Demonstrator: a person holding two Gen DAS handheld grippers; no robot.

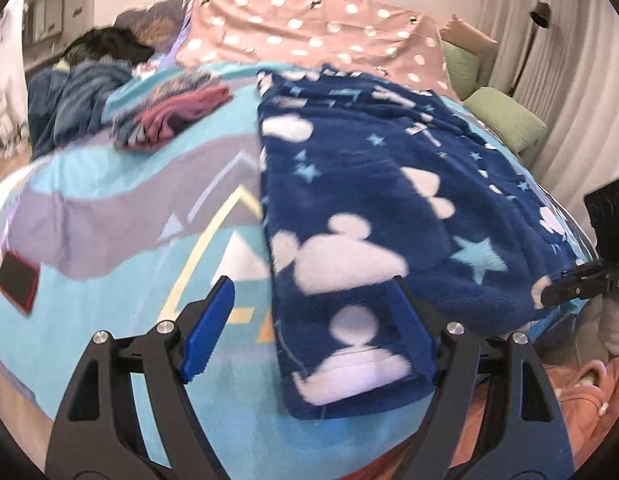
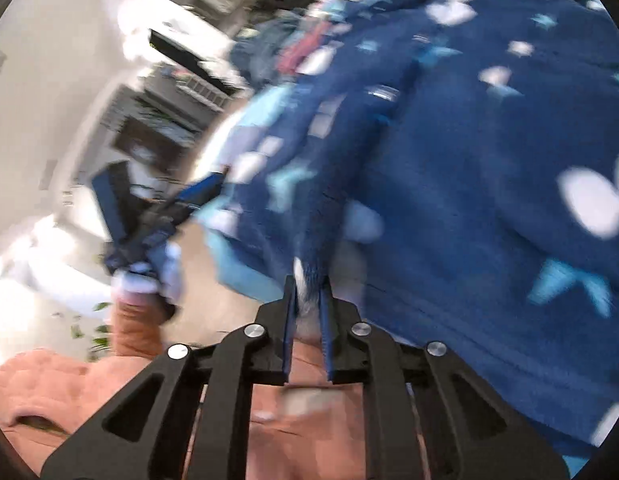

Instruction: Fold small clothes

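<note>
Two grippers at the navy fleece garment [image 1: 389, 200] with white shapes and pale stars, on the turquoise patterned bedcover [image 1: 121, 264].
My right gripper [image 2: 309, 292] pinches its hem; my left gripper [image 1: 309, 312] gapes, straddling its near edge.

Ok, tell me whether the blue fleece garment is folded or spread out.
Spread out, not folded small: the blue fleece garment lies long across the bed. The right gripper is shut on its edge.

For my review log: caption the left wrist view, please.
Open left gripper straddles the near corner of a navy star-print fleece garment on the bed.
</note>
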